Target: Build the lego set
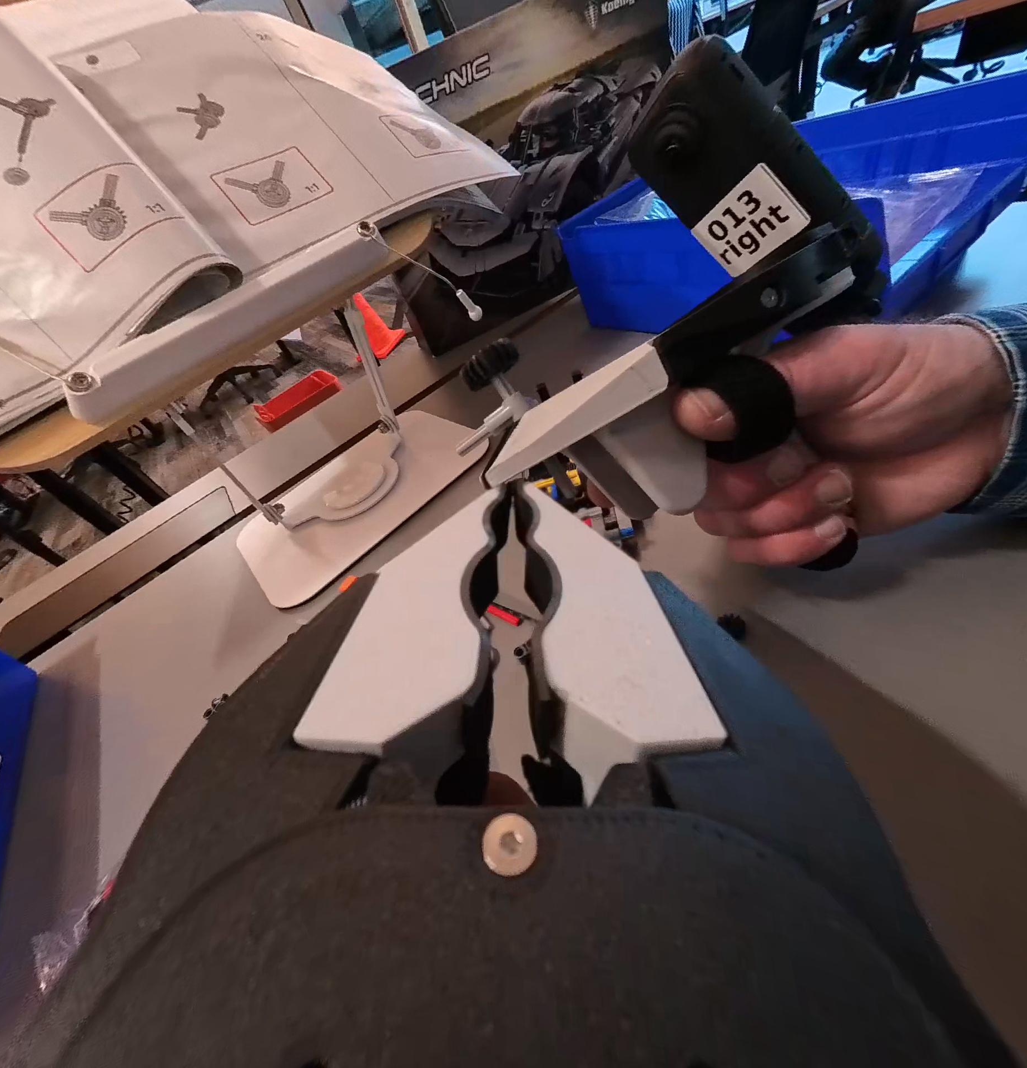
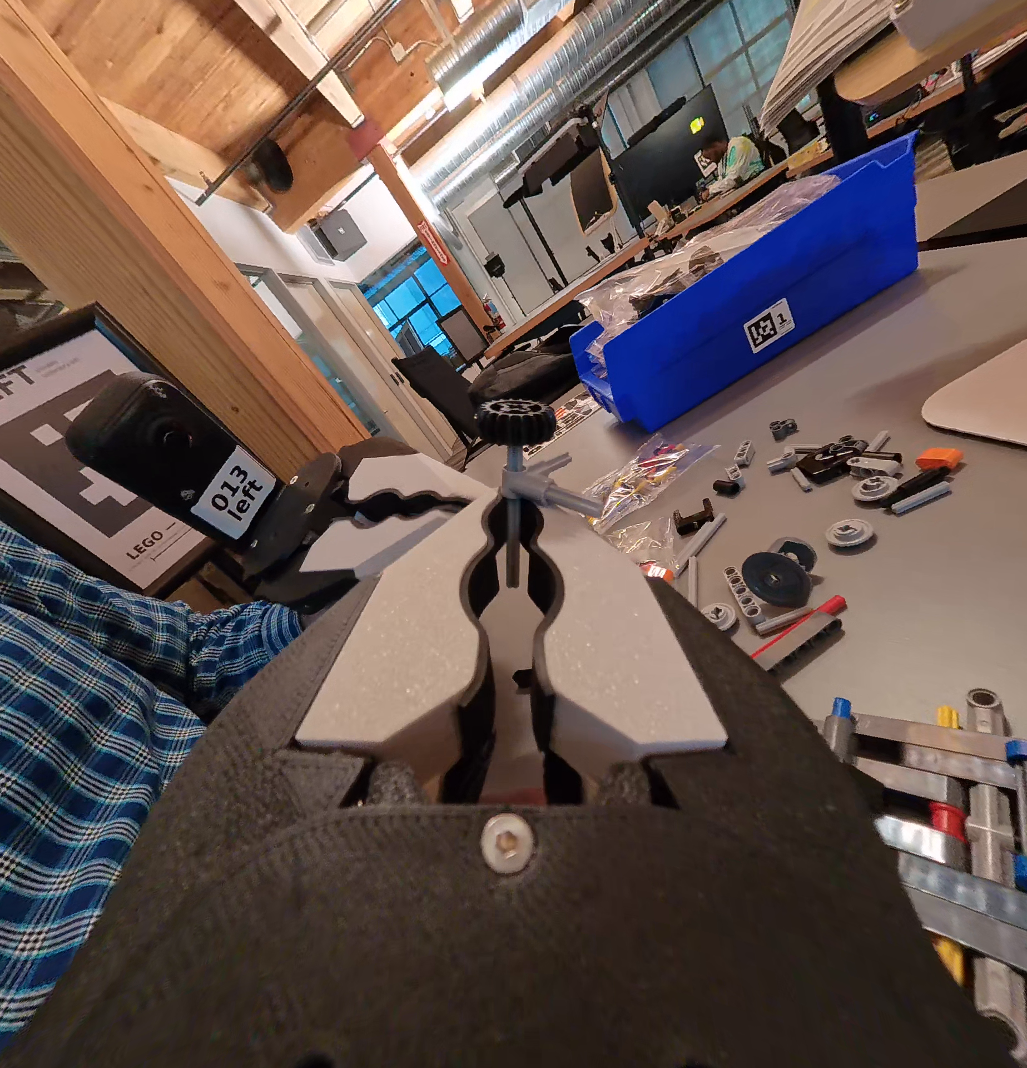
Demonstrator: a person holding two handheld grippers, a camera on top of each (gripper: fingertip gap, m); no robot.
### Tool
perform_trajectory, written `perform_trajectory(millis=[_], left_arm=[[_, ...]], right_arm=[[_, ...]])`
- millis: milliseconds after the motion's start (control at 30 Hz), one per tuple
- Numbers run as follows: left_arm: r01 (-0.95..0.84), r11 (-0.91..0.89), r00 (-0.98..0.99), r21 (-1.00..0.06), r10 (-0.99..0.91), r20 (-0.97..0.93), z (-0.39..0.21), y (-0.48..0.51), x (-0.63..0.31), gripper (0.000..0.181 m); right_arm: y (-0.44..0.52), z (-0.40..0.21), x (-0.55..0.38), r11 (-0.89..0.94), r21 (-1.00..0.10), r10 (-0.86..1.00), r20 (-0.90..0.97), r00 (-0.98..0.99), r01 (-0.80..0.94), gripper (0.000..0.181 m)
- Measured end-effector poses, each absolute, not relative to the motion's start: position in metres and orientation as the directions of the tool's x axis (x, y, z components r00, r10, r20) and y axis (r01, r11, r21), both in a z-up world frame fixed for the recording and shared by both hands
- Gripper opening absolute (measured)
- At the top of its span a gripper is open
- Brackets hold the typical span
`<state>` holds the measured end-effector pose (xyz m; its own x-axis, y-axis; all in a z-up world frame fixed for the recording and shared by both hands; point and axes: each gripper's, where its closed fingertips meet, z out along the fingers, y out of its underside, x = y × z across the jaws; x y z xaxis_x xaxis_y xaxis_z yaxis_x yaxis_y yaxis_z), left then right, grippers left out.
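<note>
Right hand-held gripper (image 2: 512, 520) pinching a grey axle (image 2: 512, 543) (black gear (image 2: 515, 422) on top), left hand-held gripper (image 1: 510, 498) pressed together.

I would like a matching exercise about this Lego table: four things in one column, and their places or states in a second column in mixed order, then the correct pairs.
Things:
1. small black toothed gear
2. blue plastic bin
3. open paper instruction booklet
4. small orange Lego piece

Places or states:
A. lying loose on the grey table among other parts
B. resting on a raised stand
C. on top of a grey axle held by the right gripper
D. holding clear plastic bags

Pairs: 1-C, 2-D, 3-B, 4-A
</note>
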<state>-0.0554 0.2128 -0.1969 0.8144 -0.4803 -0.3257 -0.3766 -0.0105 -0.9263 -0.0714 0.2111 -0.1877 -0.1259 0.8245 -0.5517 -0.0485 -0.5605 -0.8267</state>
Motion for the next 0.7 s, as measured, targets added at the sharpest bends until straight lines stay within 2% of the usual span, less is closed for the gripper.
perform_trajectory(millis=[233, 533, 700], left_arm=[[-0.394, -0.003, 0.822, -0.919, -0.448, -0.351, -0.1967, 0.214, -0.0576, 0.0], [-0.417, 0.017, 0.828, -0.909, -0.404, -0.388, -0.1921, 0.2151, -0.0616, 0.019], [-0.449, 0.037, 0.815, -0.893, -0.393, -0.426, -0.1897, 0.2142, -0.0579, 0.018]], right_arm=[[0.2117, -0.1878, -0.0714, -0.563, -0.825, 0.823, -0.554, -0.121, -0.054, 0.0], [0.214, -0.1841, -0.0696, -0.605, -0.792, 0.794, -0.593, -0.137, -0.082, 0.0], [0.2141, -0.1831, -0.0693, -0.636, -0.767, 0.769, -0.62, -0.156, -0.088, 0.0]])
